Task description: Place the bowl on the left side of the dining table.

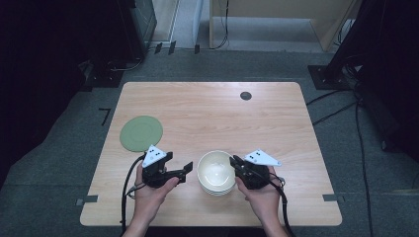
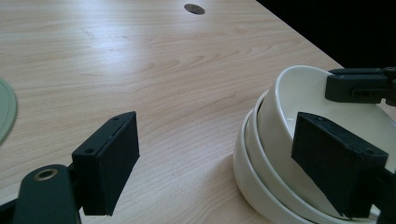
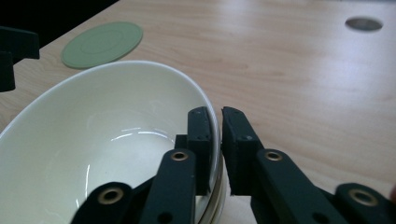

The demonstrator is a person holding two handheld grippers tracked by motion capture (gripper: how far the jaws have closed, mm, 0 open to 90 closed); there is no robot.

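Near the front edge of the wooden table [image 1: 207, 106], a stack of cream bowls [image 1: 216, 173] is parked between the two hand-held grippers. Three bowls can be counted in the left gripper view, nested one in another. The right gripper [image 1: 239, 163] is clamped on the rim of the top bowl [image 3: 93, 135], on the stack's right side: one pad is seen inside the rim and one outside, pressed tight against the wall. The left gripper [image 1: 179, 168] is held just left of the stack with its jaws spread wide; one pad is hung just over the stack's near rim, but whether it's touching can't be made out. A flat green plate [image 1: 141, 133] is left well apart, off toward the table's left side, and a small dark round hole [image 1: 245, 96] is spotted near the far edge
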